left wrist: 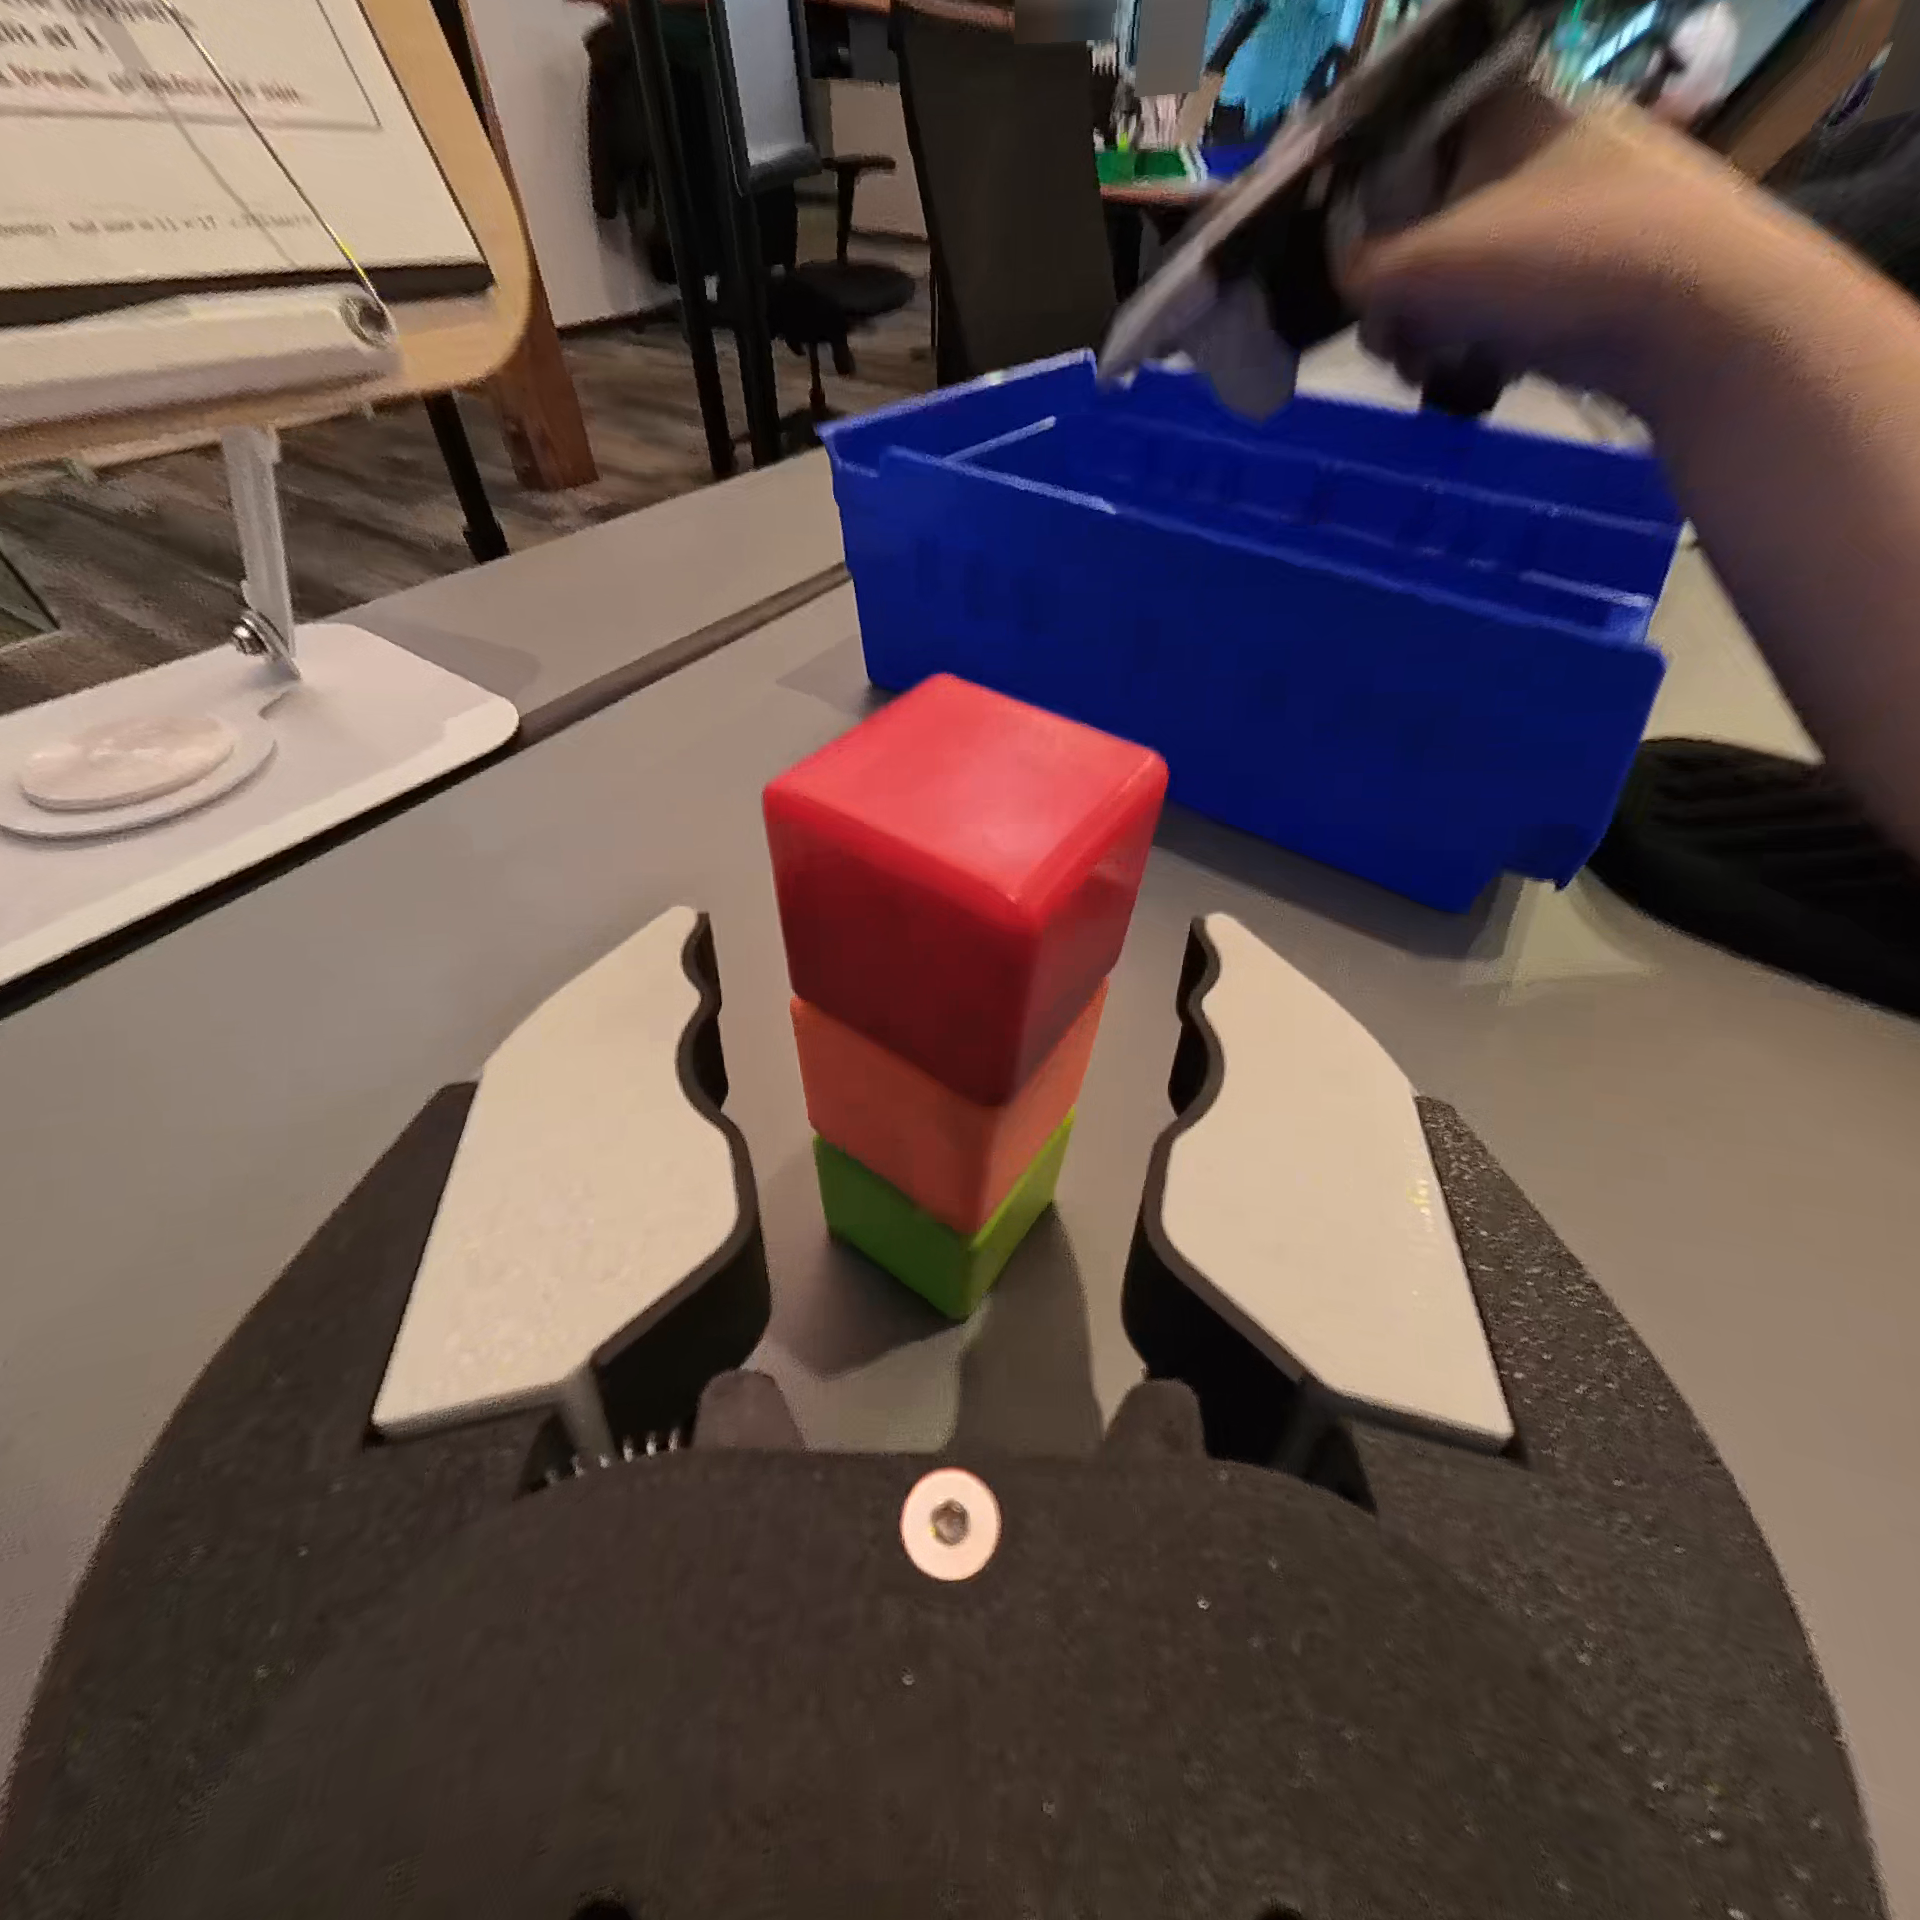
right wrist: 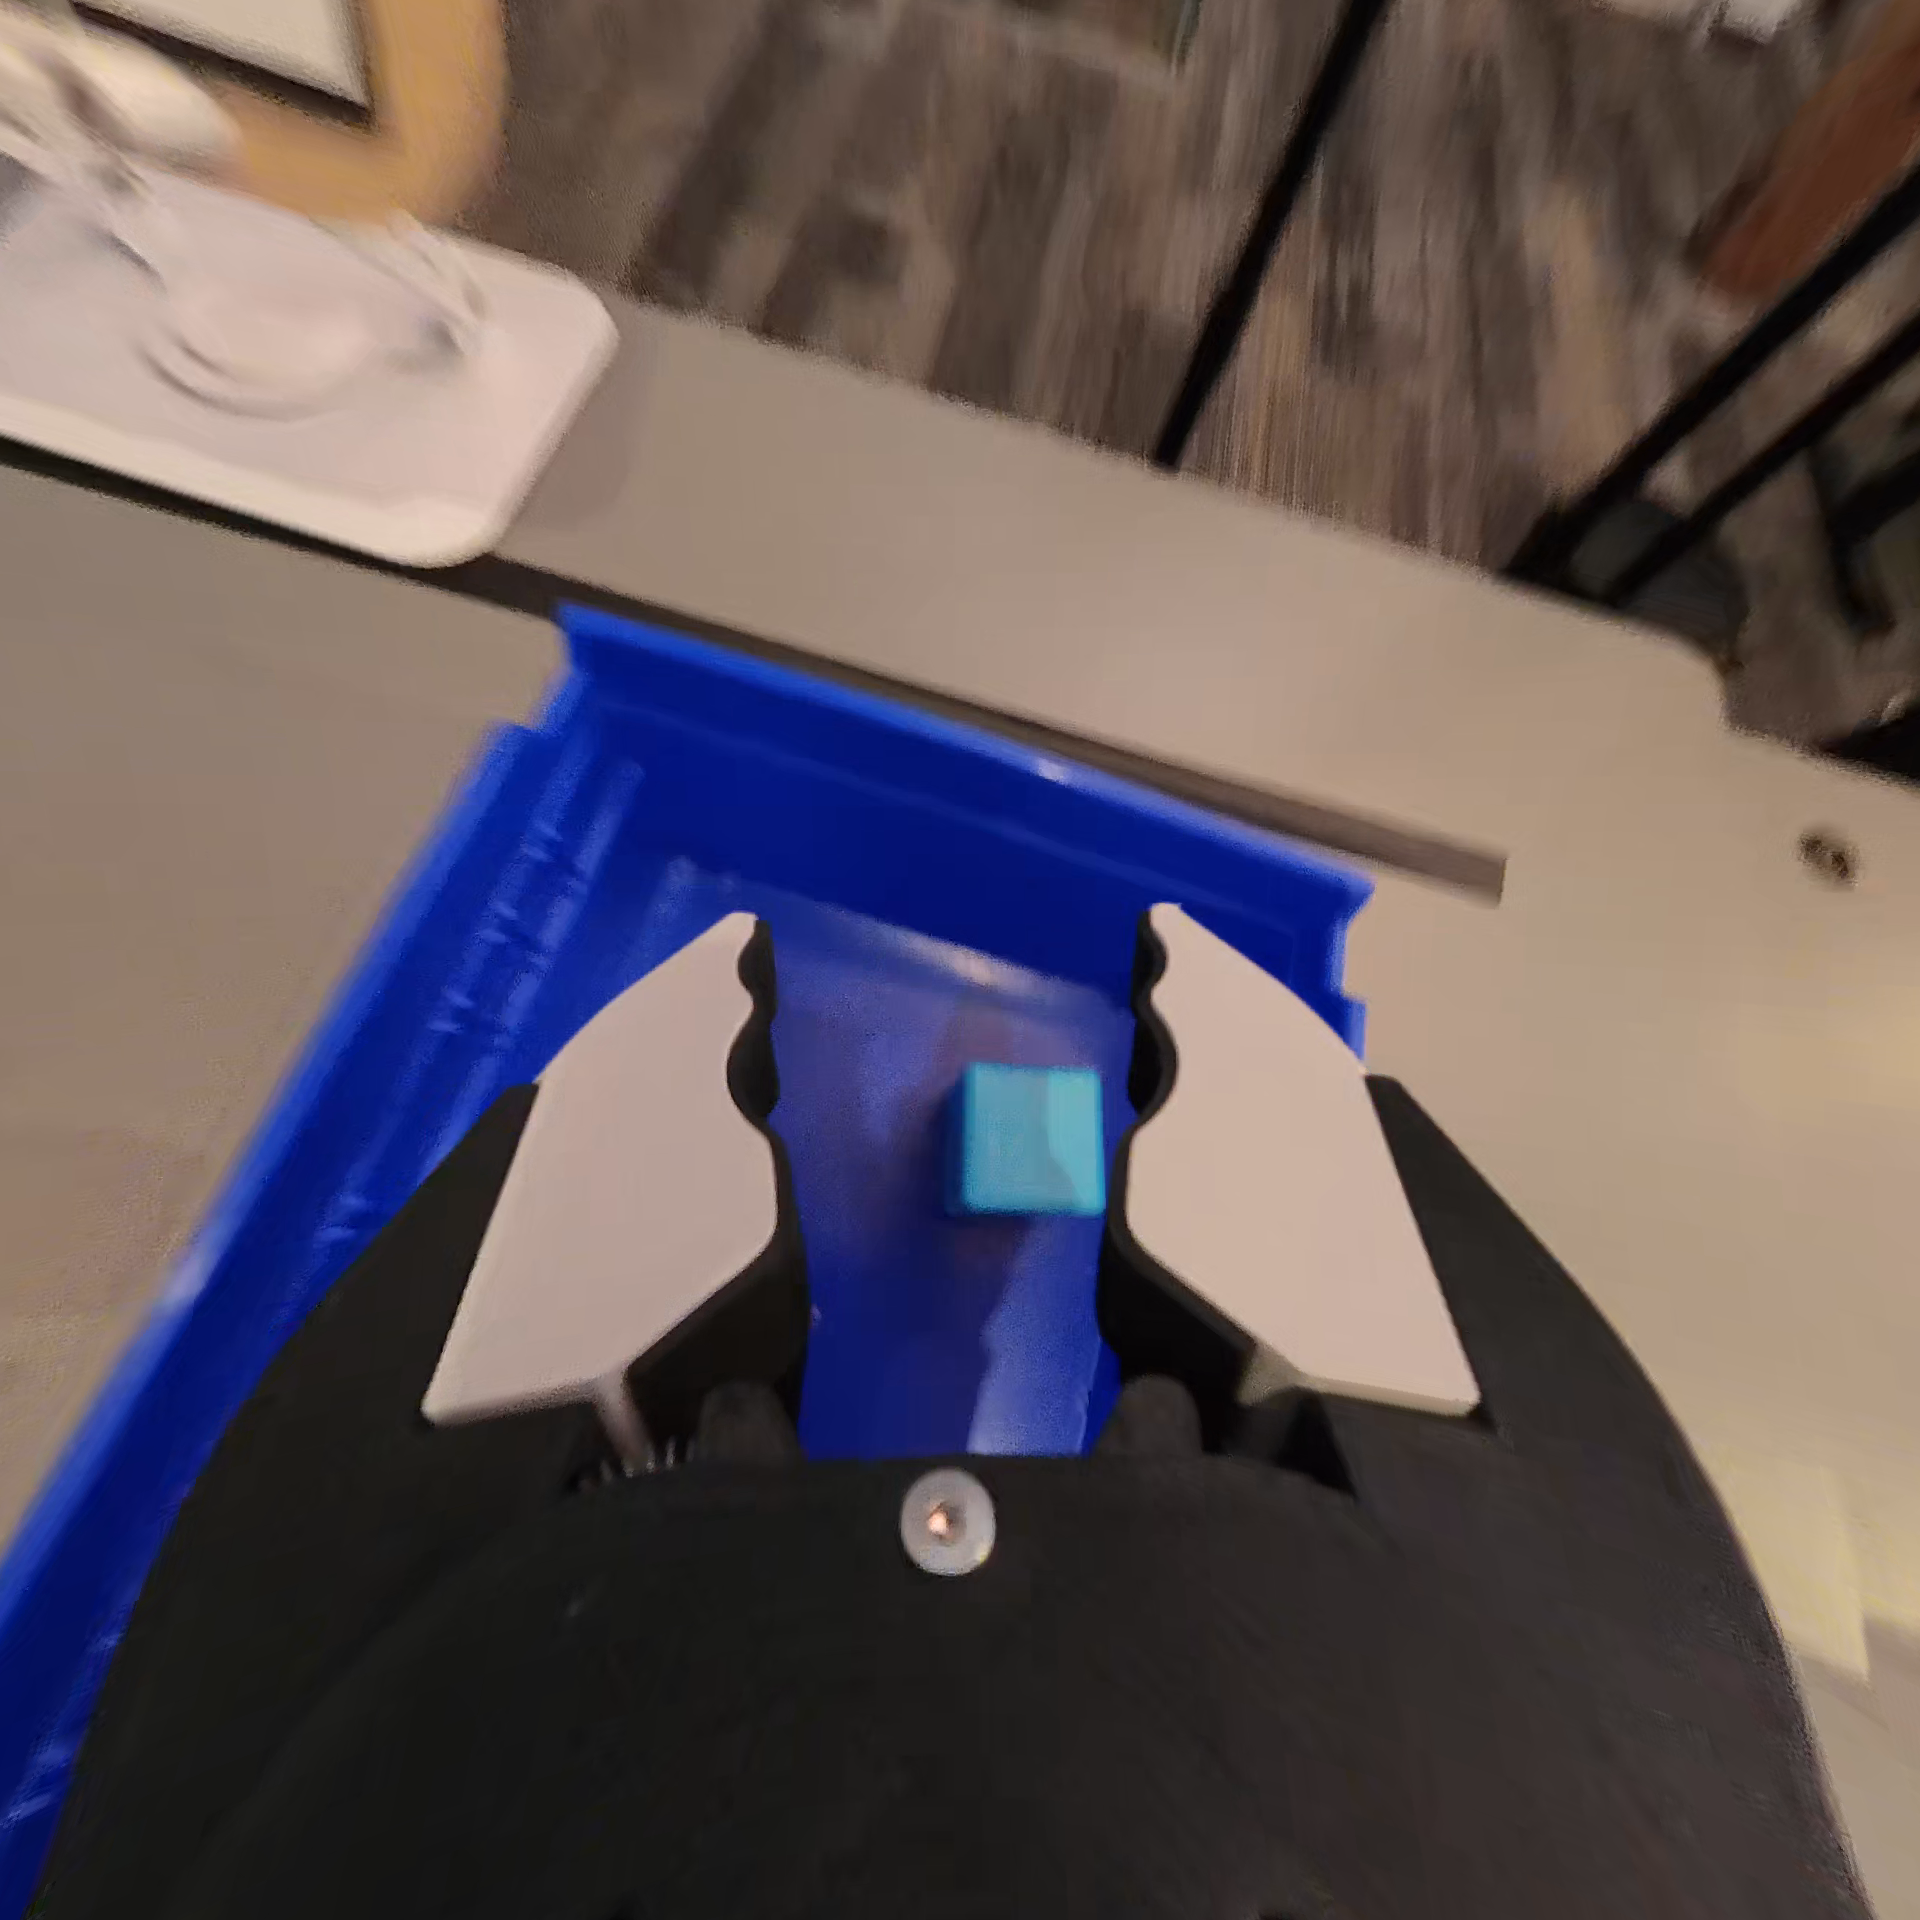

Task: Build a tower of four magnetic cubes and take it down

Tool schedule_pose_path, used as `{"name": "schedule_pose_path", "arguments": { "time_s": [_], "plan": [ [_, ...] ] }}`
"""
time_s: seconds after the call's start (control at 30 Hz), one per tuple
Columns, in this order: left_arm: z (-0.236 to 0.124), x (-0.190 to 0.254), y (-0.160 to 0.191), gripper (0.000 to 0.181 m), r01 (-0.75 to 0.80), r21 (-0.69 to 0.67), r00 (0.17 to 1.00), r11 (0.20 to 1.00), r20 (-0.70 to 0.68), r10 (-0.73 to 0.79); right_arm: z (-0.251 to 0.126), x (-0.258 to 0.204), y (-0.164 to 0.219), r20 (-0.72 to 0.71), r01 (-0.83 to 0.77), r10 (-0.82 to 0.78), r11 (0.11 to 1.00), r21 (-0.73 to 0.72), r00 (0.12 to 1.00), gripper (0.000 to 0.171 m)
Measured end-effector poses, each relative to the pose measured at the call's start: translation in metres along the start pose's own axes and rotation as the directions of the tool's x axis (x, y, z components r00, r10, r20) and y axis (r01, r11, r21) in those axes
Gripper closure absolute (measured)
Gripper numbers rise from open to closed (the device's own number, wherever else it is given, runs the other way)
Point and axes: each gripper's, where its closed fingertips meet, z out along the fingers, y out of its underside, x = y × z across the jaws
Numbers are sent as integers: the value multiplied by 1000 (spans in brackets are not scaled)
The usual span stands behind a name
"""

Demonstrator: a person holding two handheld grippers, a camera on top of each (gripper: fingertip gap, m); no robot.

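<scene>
Grey bench: both grippers, left and right, gape empty; a careless brush could topple the tower, or the right could fumble the cube in the bin.

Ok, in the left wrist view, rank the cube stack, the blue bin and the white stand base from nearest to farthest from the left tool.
1. Cube stack: between the left tool's fingers.
2. Blue bin: behind the stack, to the right.
3. White stand base: far left; too close to the bin to rank surely.
</scene>
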Motion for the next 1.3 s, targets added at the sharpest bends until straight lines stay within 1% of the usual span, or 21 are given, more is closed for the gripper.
{"name": "schedule_pose_path", "arguments": {
  "time_s": [0.07, 0.13, 0.17, 0.2, 0.27, 0.3, 0.33, 0.37, 0.4, 0.47, 0.57, 0.6, 0.63, 0.67, 0.8, 1.17, 1.3],
  "plan": [
    [5, 2, 11, 98, -18, -50, 1000, 999, -15, 17, -24, -24, -32, 47, 60, -68, 988, 143, 997, 104],
    [8, 1, 23, 99, -31, -102, 999, 994, -11, 30, -51, -71, -60, 181, 117, -174, 951, 288, 968, 104],
    [9, 2, 26, 100, -36, -118, 999, 992, -9, 35, -65, -101, -68, 277, 138, -241, 929, 344, 930, 104],
    [9, 1, 26, 102, -41, -121, 999, 992, -3, 41, -79, -135, -71, 387, 154, -311, 909, 387, 868, 104],
    [8, 0, 24, 110, -42, -102, 999, 994, 6, 43, -102, -197, -64, 565, 185, -431, 879, 440, 704, 101],
    [9, 0, 25, 112, -38, -111, 999, 993, 0, 39, -107, -221, -58, 608, 210, -481, 861, 464, 632, 100],
    [9, -1, 28, 111, -34, -135, 999, 990, 3, 35, -107, -241, -53, 622, 241, -524, 842, 483, 582, 99],
    [10, -2, 31, 111, -31, -153, 999, 988, 4, 32, -103, -257, -46, 625, 272, -554, 826, 493, 550, 98],
    [10, -2, 32, 115, -34, -163, 999, 986, -4, 34, -98, -271, -39, 633, 304, -569, 820, 485, 525, 98],
    [11, -1, 32, 118, -40, -165, 999, 986, -7, 40, -83, -293, -21, 665, 368, -567, 823, 433, 487, 95],
    [11, -1, 33, 118, -48, -167, 999, 985, -9, 47, -64, -311, -4, 657, 439, -585, 805, 400, 475, 95],
    [11, -1, 33, 118, -48, -167, 999, 985, -11, 46, -62, -315, -1, 658, 446, -587, 802, 396, 471, 100],
    [11, -1, 33, 118, -50, -167, 999, 985, -12, 49, -60, -318, 1, 665, 450, -583, 804, 389, 468, 113],
    [11, -1, 33, 118, -52, -167, 999, 985, -13, 50, -60, -320, 3, 675, 449, -575, 808, 381, 462, 121],
    [11, -1, 33, 118, -54, -167, 998, 984, -17, 52, -61, -319, 4, 702, 431, -547, 826, 364, 457, 123],
    [13, -2, 32, 118, -57, -168, 998, 984, -14, 56, -60, -317, 3, 699, 440, -534, 833, 337, 476, 124],
    [13, -1, 33, 118, -64, -169, 998, 984, -18, 62, -60, -316, 1, 736, 393, -472, 870, 298, 485, 125]
  ]
}}
